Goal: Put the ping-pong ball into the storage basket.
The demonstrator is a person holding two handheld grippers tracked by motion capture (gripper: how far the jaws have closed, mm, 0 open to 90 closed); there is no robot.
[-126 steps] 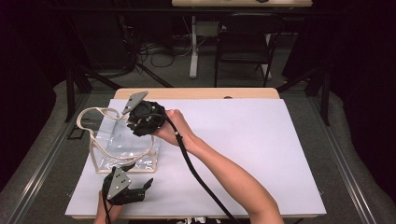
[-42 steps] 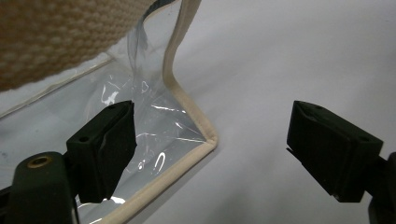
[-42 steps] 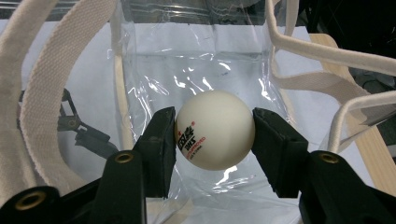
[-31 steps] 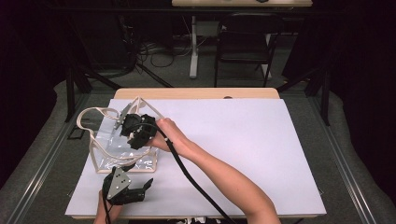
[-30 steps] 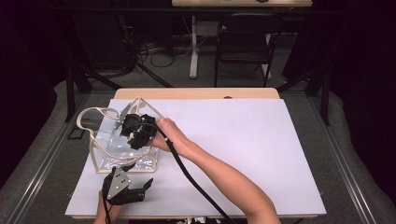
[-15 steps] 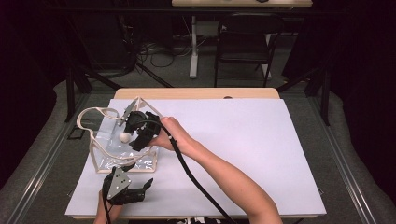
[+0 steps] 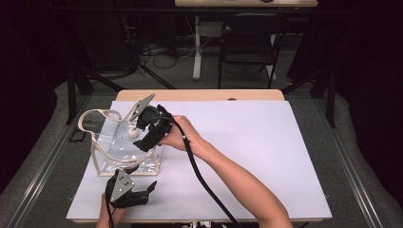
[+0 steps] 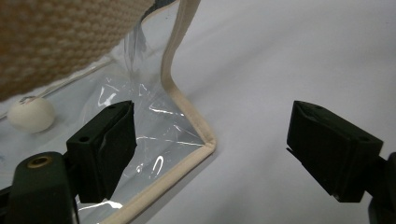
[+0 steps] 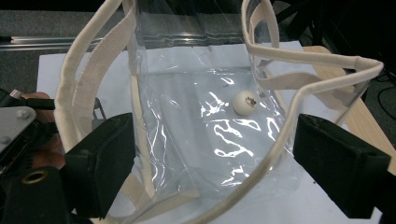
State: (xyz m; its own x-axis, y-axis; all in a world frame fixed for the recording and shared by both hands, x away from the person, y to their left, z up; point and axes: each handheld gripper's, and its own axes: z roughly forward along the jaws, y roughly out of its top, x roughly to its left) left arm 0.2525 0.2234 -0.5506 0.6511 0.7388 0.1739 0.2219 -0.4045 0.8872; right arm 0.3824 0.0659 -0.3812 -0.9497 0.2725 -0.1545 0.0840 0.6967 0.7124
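Note:
A clear plastic tote bag (image 7: 124, 153) with cream trim and handles stands open at the left of the white mat. A small white ball (image 7: 133, 133) lies on its bottom, also seen in the right gripper view as the ball (image 9: 245, 102) and through the bag wall as the ball (image 8: 30, 114). My right gripper (image 7: 144, 140) hovers over the bag mouth and points down into it. Its jaws have just been opening and nothing is between them (image 9: 219, 144). My left gripper (image 7: 151, 191) rests open on the mat at the bag's near corner (image 8: 205, 142).
The white mat (image 7: 266, 152) covers a wooden table and stretches bare to the right of the bag. The right gripper's cable (image 7: 199, 175) trails along the person's forearm. A chair (image 7: 249, 42) and floor cables sit beyond the table's far edge.
The right gripper has lifted slightly out of the bag and its jaws have spread apart. The white ball now lies loose on the bag's bottom. The left gripper has stayed put.

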